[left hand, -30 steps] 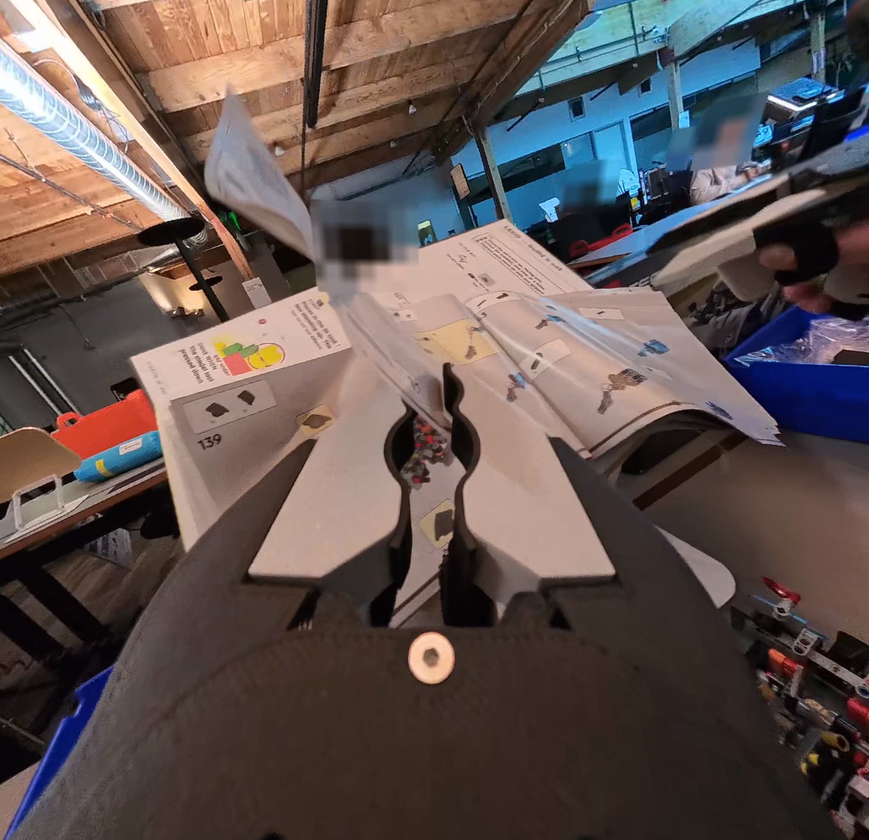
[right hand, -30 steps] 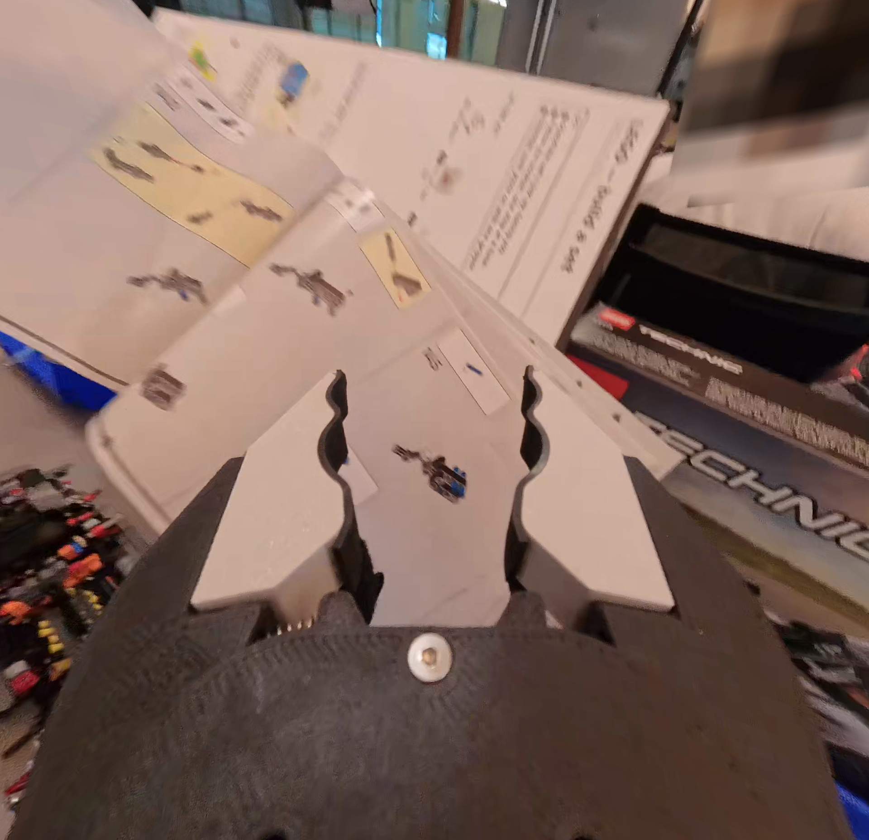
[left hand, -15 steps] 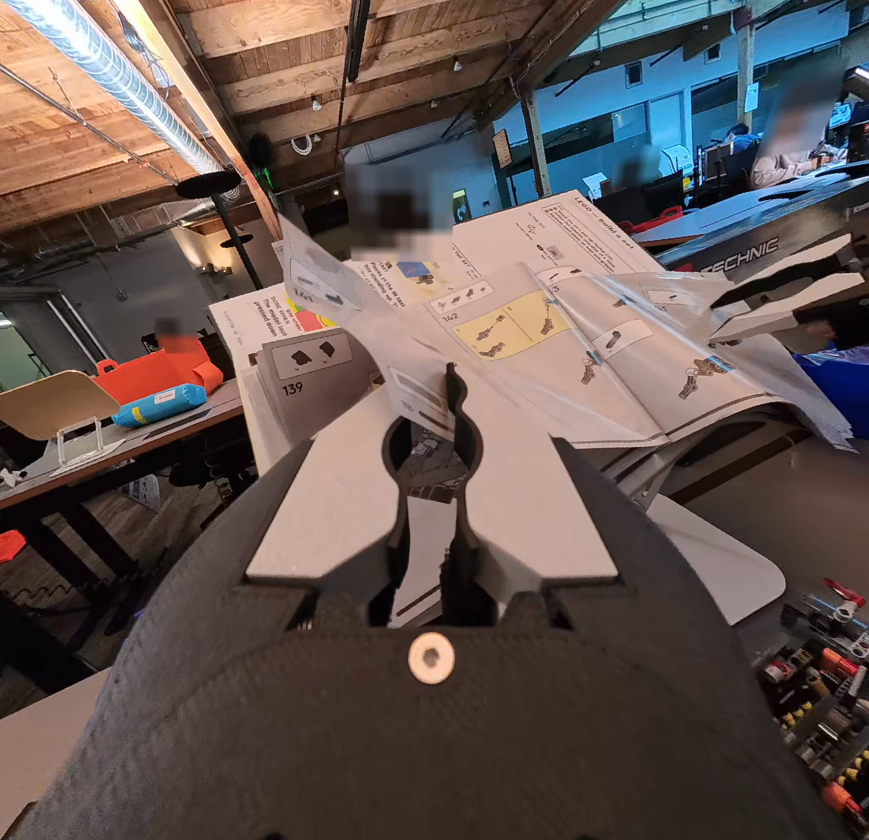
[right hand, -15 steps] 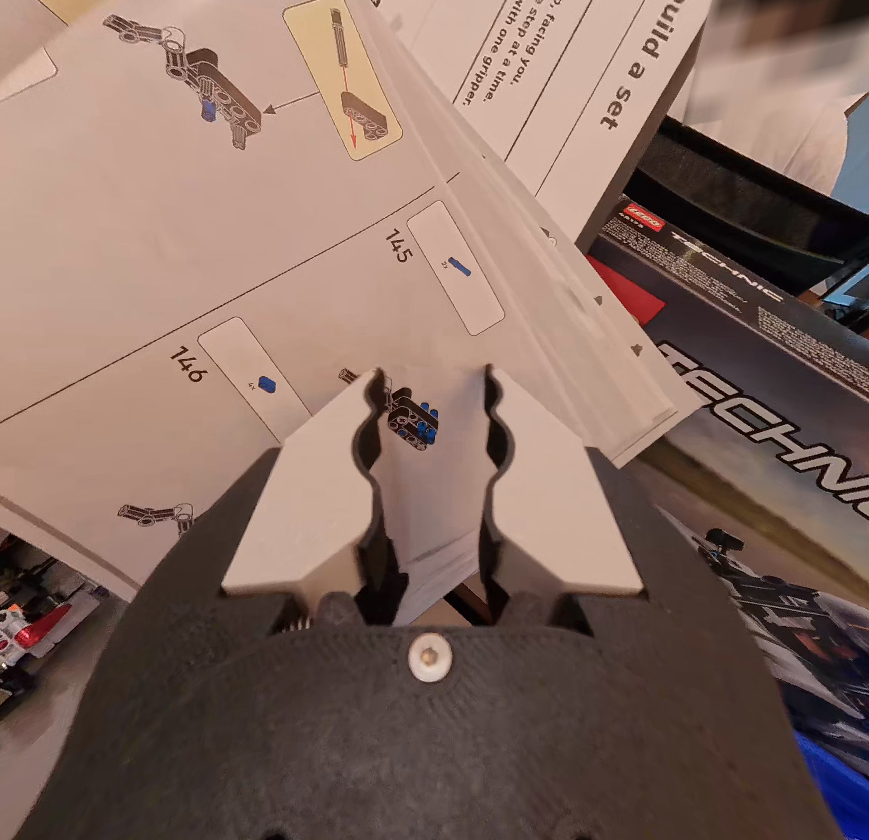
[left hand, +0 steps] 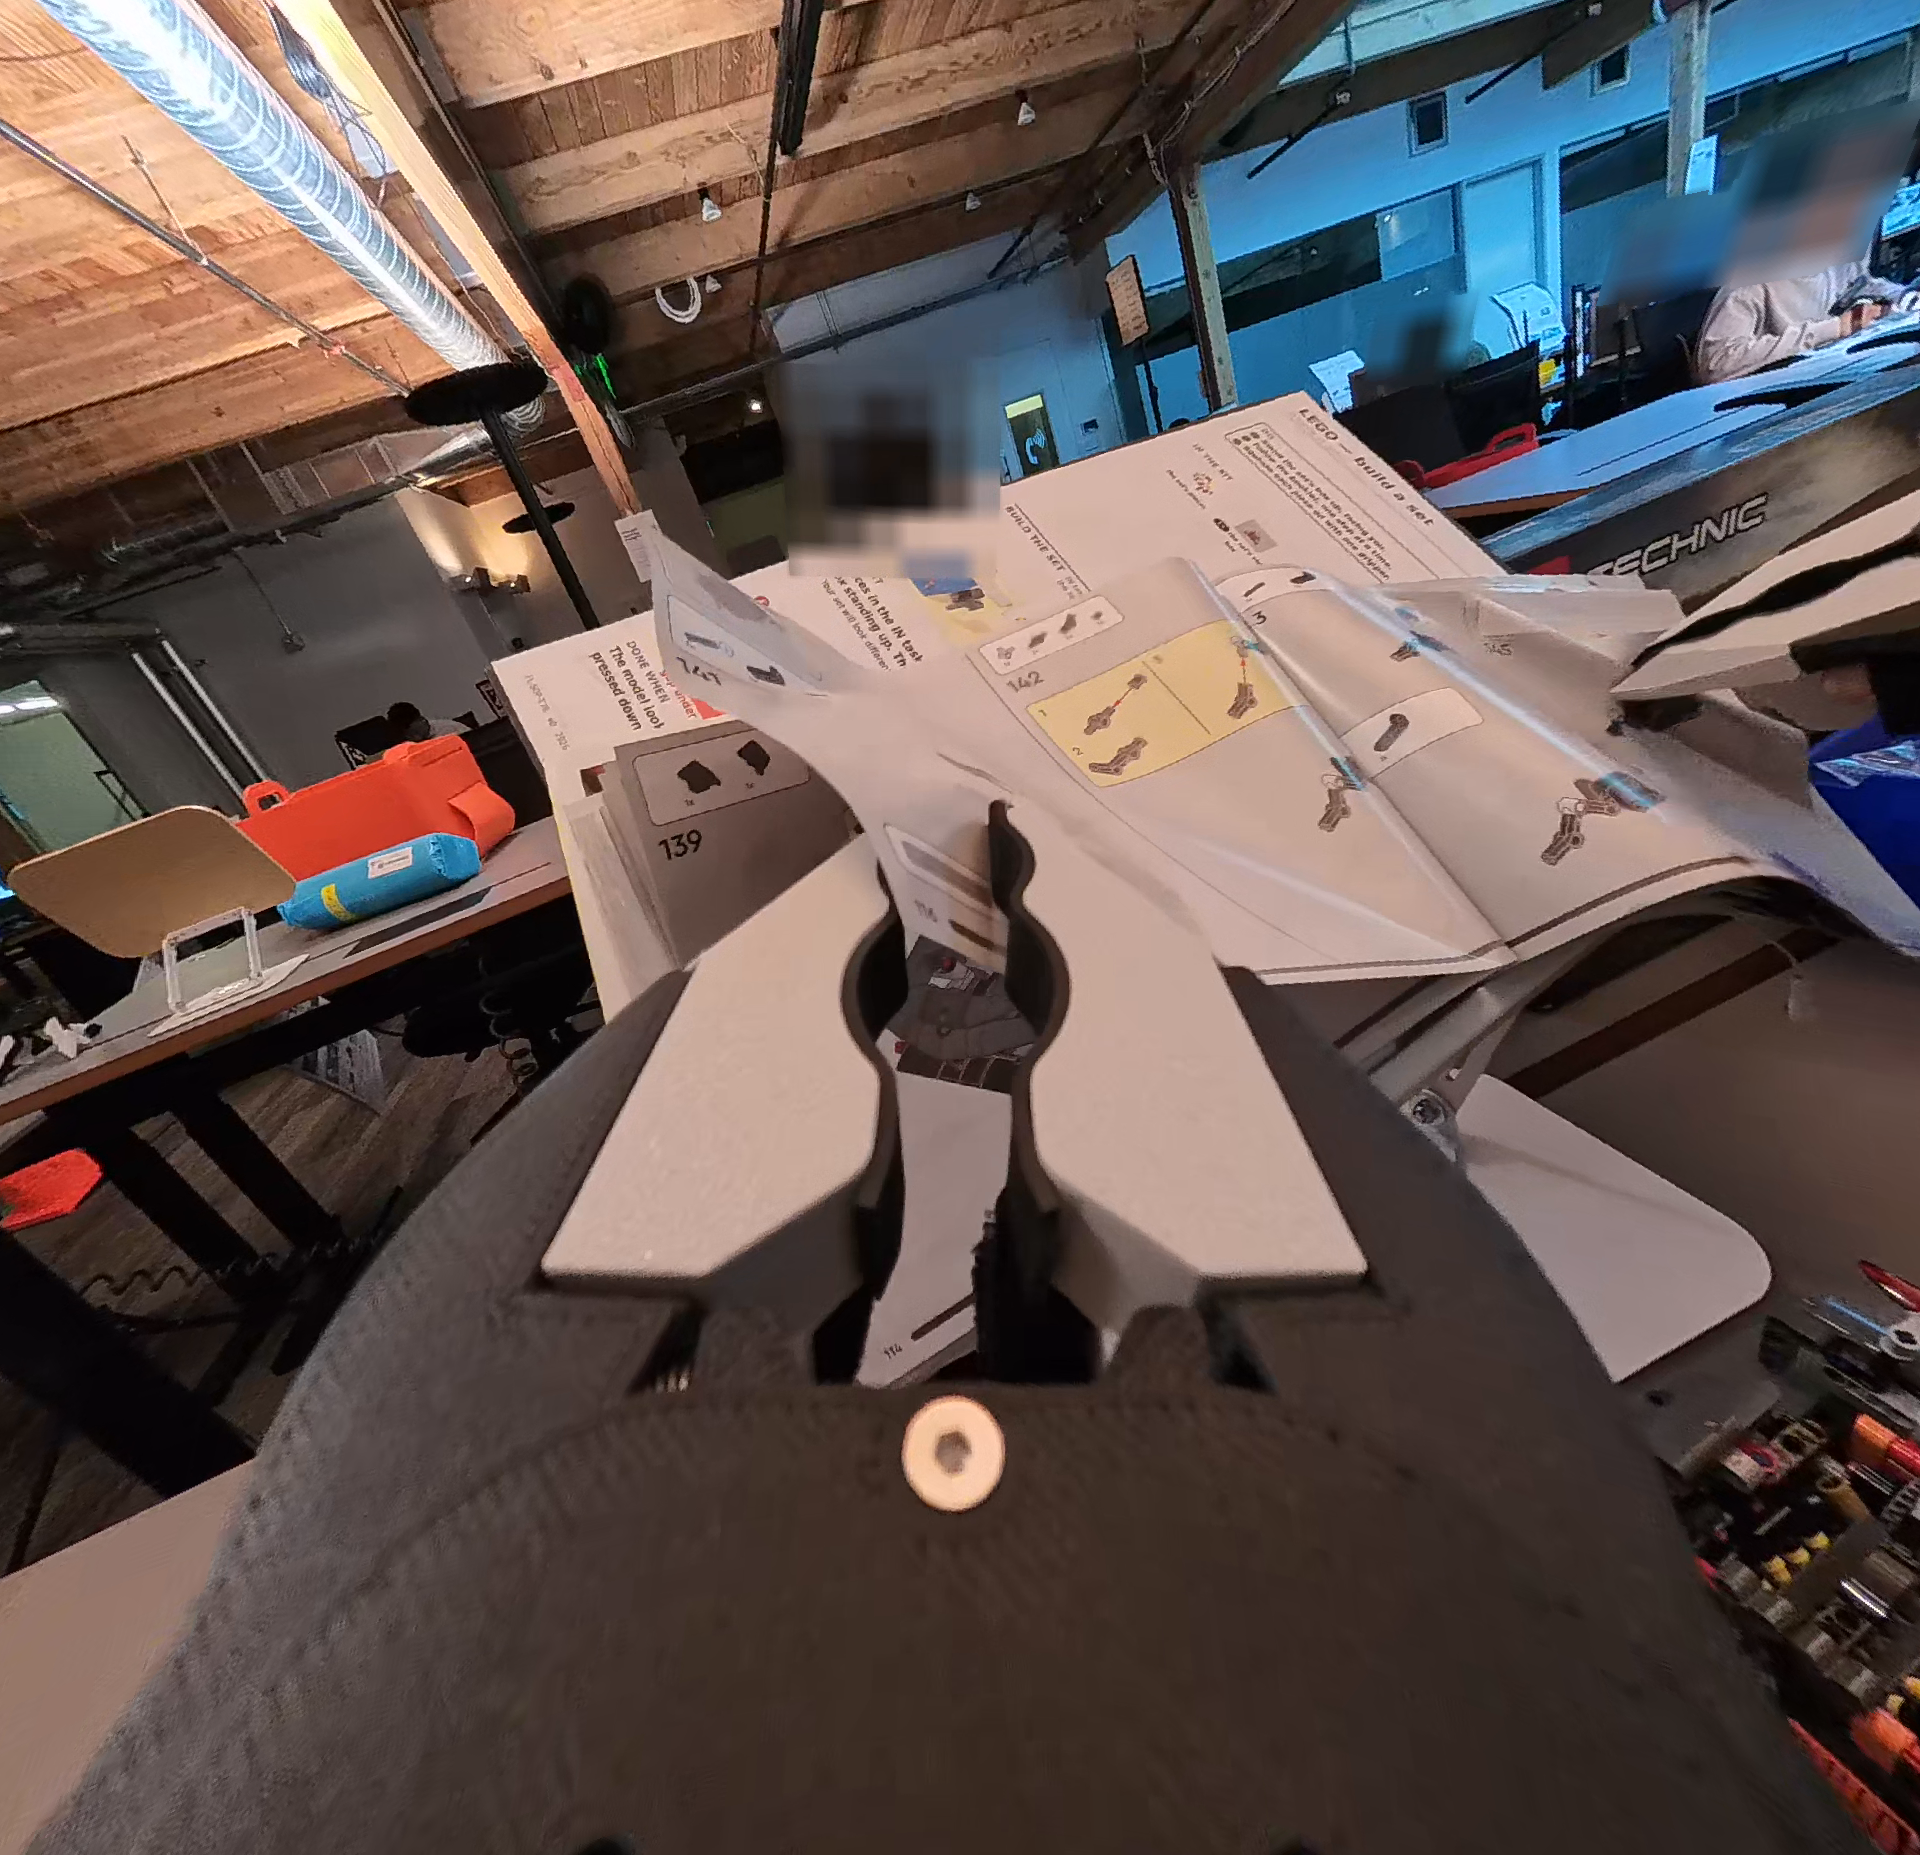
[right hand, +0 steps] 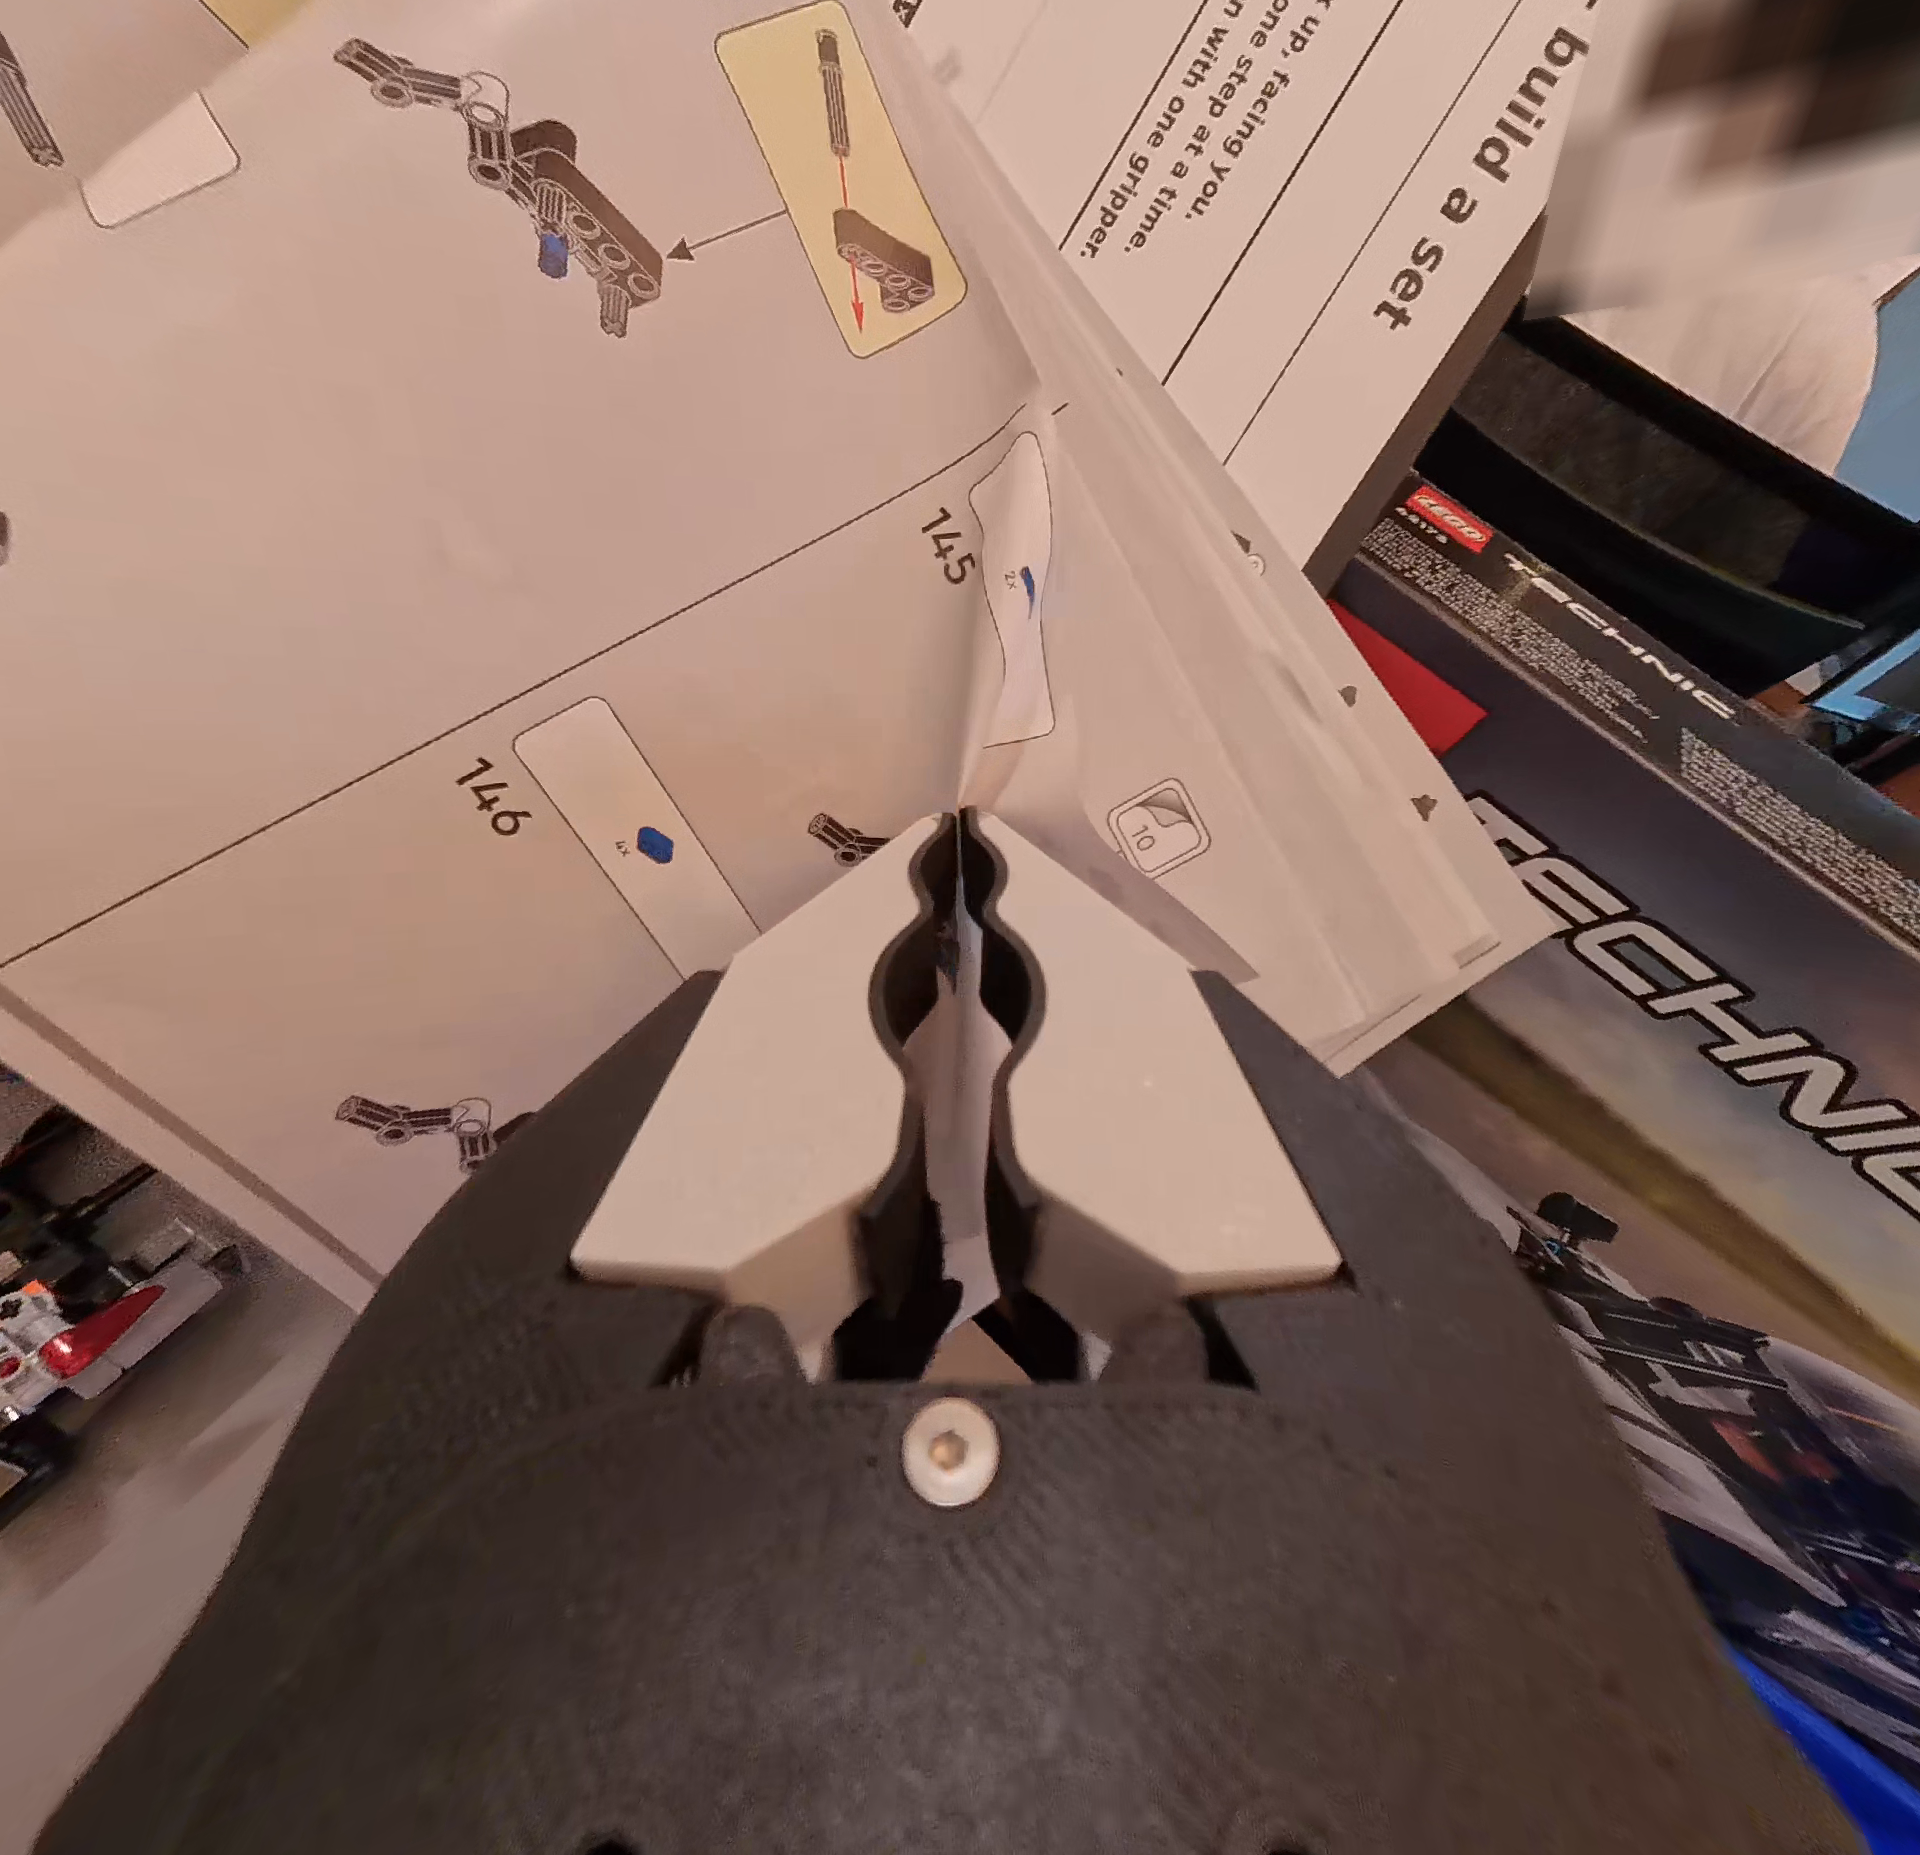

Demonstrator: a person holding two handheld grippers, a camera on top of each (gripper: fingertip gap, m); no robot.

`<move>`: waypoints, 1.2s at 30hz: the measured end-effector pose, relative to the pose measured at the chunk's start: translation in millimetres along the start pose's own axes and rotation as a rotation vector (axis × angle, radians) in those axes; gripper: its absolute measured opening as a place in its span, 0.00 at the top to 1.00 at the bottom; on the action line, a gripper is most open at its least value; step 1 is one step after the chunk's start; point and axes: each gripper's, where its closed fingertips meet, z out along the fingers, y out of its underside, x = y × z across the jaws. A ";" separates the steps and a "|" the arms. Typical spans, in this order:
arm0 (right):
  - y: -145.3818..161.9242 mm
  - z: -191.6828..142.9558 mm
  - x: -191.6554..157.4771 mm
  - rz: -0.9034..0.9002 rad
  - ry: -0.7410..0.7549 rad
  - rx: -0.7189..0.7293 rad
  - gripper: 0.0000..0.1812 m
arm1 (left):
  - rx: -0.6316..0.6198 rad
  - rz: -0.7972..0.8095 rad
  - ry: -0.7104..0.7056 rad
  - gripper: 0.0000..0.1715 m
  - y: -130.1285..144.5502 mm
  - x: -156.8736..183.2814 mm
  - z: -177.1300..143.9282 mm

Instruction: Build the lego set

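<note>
The right gripper (right hand: 958,818) has its fingers pressed together on a page of the instruction booklet (right hand: 520,558) — the sheet is pinched between the pale pads near the page's lower right corner and creases upward from the tips. The rest of that page fans left and up, printed with numbered building steps, and a stack of further pages shows edge-on just to the right.

The left gripper (left hand: 992,818) has its fingers nearly together, with a page of the same booklet (left hand: 1247,766) running between them; whether they actually clamp it I cannot tell. That page curls up and to the left past the tips. Beyond, the booklet lies open on a white stand (left hand: 1590,1213), with a white task sheet (left hand: 1299,496) propped behind it. In the left wrist view the right gripper (left hand: 1652,667) holds the booklet's far right edge.

Beside the booklet's right edge sits the dark lego box (right hand: 1662,870). Loose lego parts (left hand: 1829,1556) lie on the table at the lower right, and a small built piece (right hand: 62,1338) rests near the booklet's lower left corner. An orange case (left hand: 384,797) stands on a farther table.
</note>
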 end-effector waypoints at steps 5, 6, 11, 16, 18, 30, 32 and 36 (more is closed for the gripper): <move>-4.7 -7.6 0.1 0.027 -0.021 0.028 1.00 | -0.003 0.000 -0.004 0.94 1.8 -1.3 0.6; -6.0 -9.4 0.5 0.034 -0.025 0.036 1.00 | -0.001 0.004 -0.009 0.94 1.1 -1.7 0.2; -13.3 -18.9 0.2 0.064 -0.050 0.070 1.00 | 0.015 0.044 -0.055 0.92 -4.8 -5.9 -3.5; -23.3 -28.8 -2.3 0.081 -0.076 0.102 1.00 | 0.052 0.054 -0.097 0.89 -14.8 -12.0 -10.4; -27.4 -33.0 -3.5 0.082 -0.084 0.112 1.00 | 0.077 0.062 -0.123 0.88 -20.5 -15.2 -14.5; -40.7 -46.8 -7.6 0.097 -0.116 0.142 1.00 | 0.138 0.170 -0.044 0.85 -38.9 17.8 -18.1; -41.6 -47.5 -7.9 0.094 -0.117 0.141 1.00 | 0.130 0.237 0.031 0.86 -36.2 41.5 -12.9; -43.0 -49.2 -8.6 0.092 -0.120 0.142 1.00 | 0.042 0.399 0.126 0.87 -13.8 85.4 2.7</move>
